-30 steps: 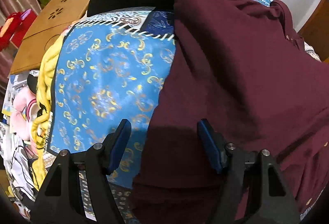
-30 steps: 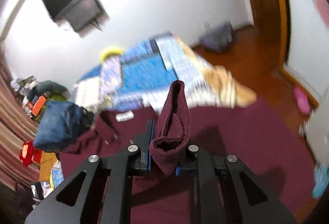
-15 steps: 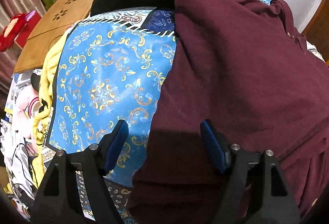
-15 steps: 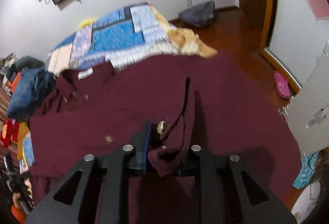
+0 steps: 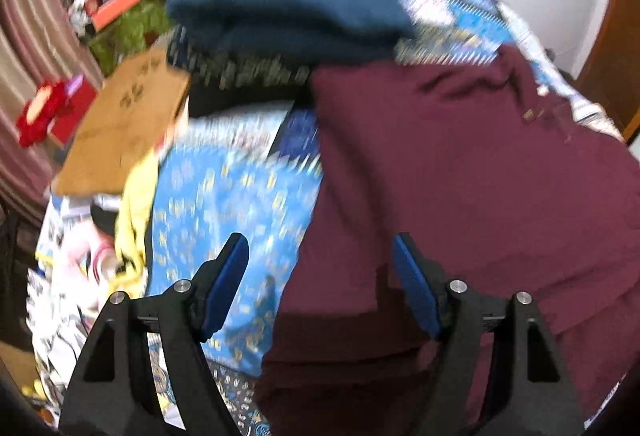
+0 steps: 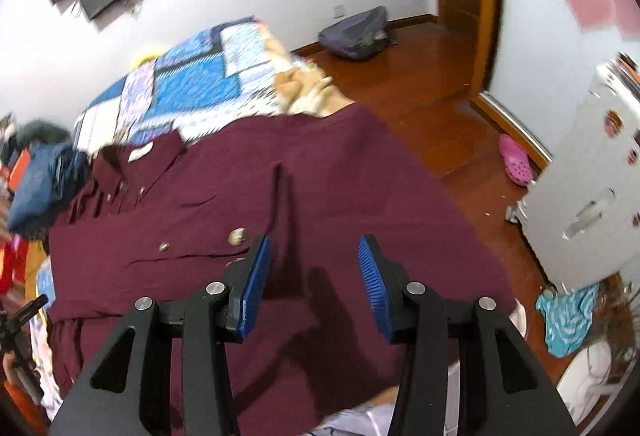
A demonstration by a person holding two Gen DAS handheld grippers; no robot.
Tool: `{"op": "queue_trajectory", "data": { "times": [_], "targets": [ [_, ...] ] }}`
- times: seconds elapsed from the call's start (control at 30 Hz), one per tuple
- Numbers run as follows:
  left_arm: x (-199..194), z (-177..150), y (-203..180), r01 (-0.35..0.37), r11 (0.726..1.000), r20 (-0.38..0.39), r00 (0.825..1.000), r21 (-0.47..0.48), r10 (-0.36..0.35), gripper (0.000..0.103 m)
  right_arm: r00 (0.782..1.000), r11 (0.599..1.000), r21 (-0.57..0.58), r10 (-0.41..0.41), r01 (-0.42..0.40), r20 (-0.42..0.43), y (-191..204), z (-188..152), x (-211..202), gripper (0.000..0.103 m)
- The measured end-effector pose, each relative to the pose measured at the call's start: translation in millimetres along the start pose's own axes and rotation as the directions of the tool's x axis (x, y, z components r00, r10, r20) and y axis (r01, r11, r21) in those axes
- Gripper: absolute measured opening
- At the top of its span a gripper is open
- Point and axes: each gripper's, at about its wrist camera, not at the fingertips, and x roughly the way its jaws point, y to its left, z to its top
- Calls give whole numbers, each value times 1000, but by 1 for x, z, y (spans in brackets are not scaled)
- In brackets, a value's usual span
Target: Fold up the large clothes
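A large maroon button shirt (image 6: 248, 204) lies spread on the bed, collar toward the far left, a folded sleeve edge lying across its front. My right gripper (image 6: 314, 250) is open and empty just above the shirt's lower part. In the left wrist view the shirt (image 5: 460, 176) fills the right side. My left gripper (image 5: 320, 256) is open and empty above the shirt's left edge, where it meets the blue patterned quilt (image 5: 228, 196).
A pile of dark blue clothes (image 5: 288, 12) sits at the far end of the bed. A wooden board (image 5: 124, 128) and clutter lie left. Right of the bed are wooden floor (image 6: 432, 104), a pink shoe (image 6: 516, 160), a white cabinet (image 6: 592, 188) and a bag (image 6: 352, 32).
My right gripper let go of the maroon sleeve, which now lies flat on the shirt, and opened. My left gripper lifted and tilted up, showing more of the room.
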Motion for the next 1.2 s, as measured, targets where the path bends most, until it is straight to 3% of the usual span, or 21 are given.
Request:
{"op": "queue_trajectory", "data": {
  "times": [0.1, 0.2, 0.43, 0.57, 0.73, 0.97, 1.1, 1.17, 1.2],
  "targets": [
    [-23, 19, -21, 32, 999, 72, 997, 37, -35, 73, 999, 998, 65, -25, 24, 25, -21, -1, -9, 43],
    [-44, 37, -51, 85, 993, 130, 987, 84, -96, 73, 999, 987, 156, -43, 37, 30, -45, -4, -13, 54],
    [-60, 52, -121, 228, 955, 137, 957, 191, -256, 73, 999, 939, 343, -18, 26, -27, -96, -30, -4, 55],
    [-54, 49, -155, 237, 941, 116, 956, 242, -270, 73, 998, 904, 427, 5, 23, -66, -114, -48, 6, 55],
    [-45, 40, -181, 297, 921, 52, 946, 253, -320, 73, 995, 870, 493, 35, 15, -93, -127, -60, 16, 55],
    [-39, 32, -187, 287, 923, 34, 952, 258, -305, 73, 994, 795, 603, 106, -62, -38, -148, -58, 35, 55],
    [-36, 30, -179, 274, 930, 33, 956, 244, -290, 73, 998, 758, 650, 67, -57, 9, -153, -52, 38, 55],
    [-35, 29, -174, 271, 934, 32, 958, 234, -286, 73, 999, 754, 656, 33, -31, 10, -151, -48, 40, 50],
    [-34, 28, -173, 270, 935, 31, 958, 229, -284, 73, 1000, 760, 650, 8, -11, 8, -149, -45, 39, 42]
  ]
}}
